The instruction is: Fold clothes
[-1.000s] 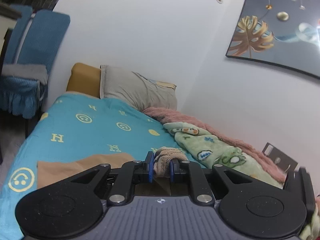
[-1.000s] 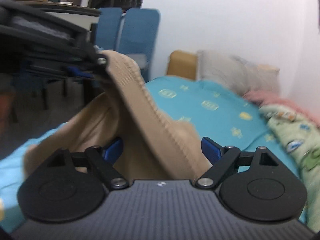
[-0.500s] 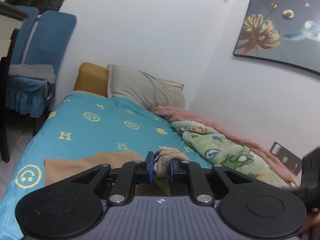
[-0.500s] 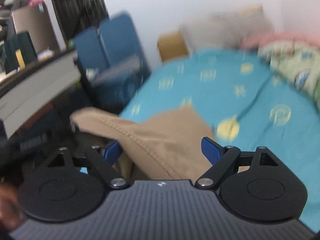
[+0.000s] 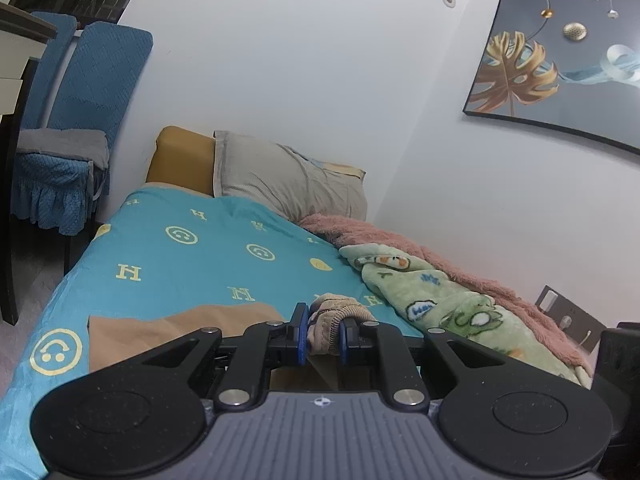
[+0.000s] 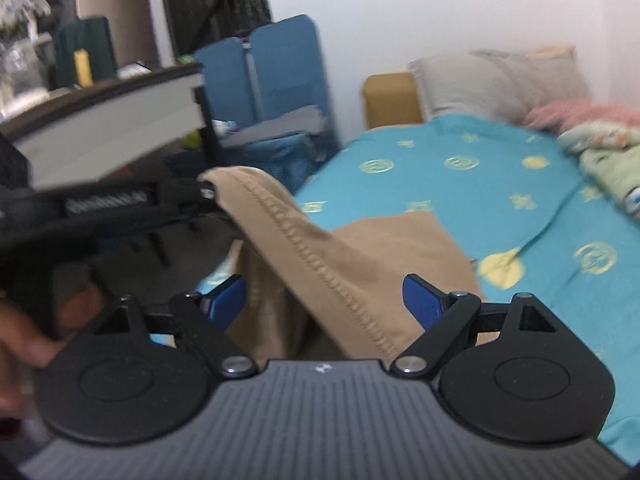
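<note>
A bed with a turquoise sheet printed with yellow smiley faces and letters (image 5: pixel 180 264) stands against plain white walls (image 5: pixel 300 60), with a grey pillow (image 5: pixel 288 180) and a mustard-yellow cushion (image 5: pixel 180 156) at its head and a pink fleece blanket (image 5: pixel 400 240) and a pale green cartoon-print blanket (image 5: pixel 440 300) along the wall side. A framed picture of a golden leaf on dark blue-grey (image 5: pixel 560 52) hangs above. Beside the bed stand 2 chairs in blue quilted covers (image 5: pixel 80 92) and a dark-framed table with a pale edge (image 6: pixel 112 120), with a brown cardboard box (image 6: pixel 116 20) behind.

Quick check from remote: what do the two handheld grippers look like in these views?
The left gripper and right gripper match: ribbed grey body with a small round emblem, black linkage arms on round black discs, silver pivot screws, blue finger pads. No cables or sleeves visible.
</note>
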A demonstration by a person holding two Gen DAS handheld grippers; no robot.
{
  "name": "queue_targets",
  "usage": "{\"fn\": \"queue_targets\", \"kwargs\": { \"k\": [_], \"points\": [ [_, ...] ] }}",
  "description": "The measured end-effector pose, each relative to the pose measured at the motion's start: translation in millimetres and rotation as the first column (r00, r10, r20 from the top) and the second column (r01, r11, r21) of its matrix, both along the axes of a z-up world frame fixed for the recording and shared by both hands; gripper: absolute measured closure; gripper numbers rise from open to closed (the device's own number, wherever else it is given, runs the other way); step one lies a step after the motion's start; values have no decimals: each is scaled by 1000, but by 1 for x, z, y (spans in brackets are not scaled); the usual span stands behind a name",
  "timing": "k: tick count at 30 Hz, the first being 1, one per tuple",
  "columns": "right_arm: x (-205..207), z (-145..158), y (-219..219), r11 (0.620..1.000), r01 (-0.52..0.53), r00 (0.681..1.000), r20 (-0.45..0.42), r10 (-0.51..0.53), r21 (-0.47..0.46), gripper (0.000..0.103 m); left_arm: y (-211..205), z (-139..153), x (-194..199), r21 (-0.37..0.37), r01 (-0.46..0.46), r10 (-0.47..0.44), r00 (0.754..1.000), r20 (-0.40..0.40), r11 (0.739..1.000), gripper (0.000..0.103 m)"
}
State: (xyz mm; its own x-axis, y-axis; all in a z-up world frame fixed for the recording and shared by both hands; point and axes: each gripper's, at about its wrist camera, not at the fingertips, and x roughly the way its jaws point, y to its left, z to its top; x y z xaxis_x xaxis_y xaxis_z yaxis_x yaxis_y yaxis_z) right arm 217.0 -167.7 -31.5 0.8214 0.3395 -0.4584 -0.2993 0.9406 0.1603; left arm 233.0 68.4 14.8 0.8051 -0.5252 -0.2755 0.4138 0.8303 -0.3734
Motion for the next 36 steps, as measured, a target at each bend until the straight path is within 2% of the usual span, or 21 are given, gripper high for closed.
{"fn": "queue_targets", "kwargs": {
  "k": [2, 4, 6, 10, 12, 16, 19, 20, 22, 24, 25, 26, 29, 30, 31, 34, 36],
  "points": [
    [9, -7, -6, 995, 96, 995, -22, -96, -2, 16, -1, -3, 1, 2, -9, 9, 1000, -9, 1000, 87],
    [18, -14, -26, 976, 207, 976, -78, -202, 60, 16, -4, -7, 3, 11, -21, 22, 999, -33, 1000, 87],
    [21, -15, -48, 942, 313, 947, -115, -300, 125, 16, -9, -12, 4, 22, -23, 24, 998, -52, 999, 87],
    [15, -12, -80, 869, 443, 896, -133, -424, 220, 16, -17, -12, -7, 12, 4, -4, 1000, -2, 1000, 88],
    [19, -18, -83, 858, 484, 873, -160, -461, 172, 16, -21, -5, -17, -3, 24, -23, 999, 46, 1000, 88],
    [32, -40, -81, 859, 513, 831, -257, -494, 6, 16, -23, 4, -33, -23, 30, -28, 994, 104, 999, 88],
    [43, -60, -72, 870, 455, 810, -317, -493, -189, 17, -14, 5, -37, -60, 0, 6, 995, 102, 998, 88],
    [42, -63, -71, 869, 441, 809, -320, -494, -226, 17, -9, 6, -37, -72, -10, 17, 995, 94, 997, 88],
    [37, -59, -76, 861, 456, 803, -314, -507, -225, 17, -3, 5, -34, -79, -29, 35, 996, 76, 996, 88],
    [26, -43, -84, 825, 531, 785, -254, -565, -194, 17, 3, 5, -32, -81, -47, 52, 997, 59, 996, 88],
    [18, -30, -88, 808, 568, 787, -183, -589, -157, 20, 5, 5, -30, -80, -54, 58, 997, 47, 995, 88],
    [8, -16, -91, 795, 597, 788, -103, -607, -111, 27, 8, 3, -27, -74, -60, 62, 998, 29, 995, 88],
    [-18, 20, -93, 790, 612, 788, 76, -611, 5, 28, 12, -3, -19, -42, -66, 65, 997, -34, 997, 86],
    [-25, 26, -93, 790, 613, 782, 120, -611, 29, 28, 13, -6, -17, -21, -67, 65, 996, -56, 998, 82],
    [-30, 30, -90, 792, 610, 779, 156, -608, 41, 28, 13, -9, -15, 11, -71, 72, 995, -75, 997, 77],
    [-37, 33, -81, 808, 588, 784, 215, -582, 41, 28, 9, -19, -14, 78, -76, 85, 989, -118, 994, 75],
    [-35, 32, -77, 820, 572, 797, 216, -564, 29, 28, 8, -24, -14, 93, -56, 69, 988, -141, 994, 62]
  ]
}}
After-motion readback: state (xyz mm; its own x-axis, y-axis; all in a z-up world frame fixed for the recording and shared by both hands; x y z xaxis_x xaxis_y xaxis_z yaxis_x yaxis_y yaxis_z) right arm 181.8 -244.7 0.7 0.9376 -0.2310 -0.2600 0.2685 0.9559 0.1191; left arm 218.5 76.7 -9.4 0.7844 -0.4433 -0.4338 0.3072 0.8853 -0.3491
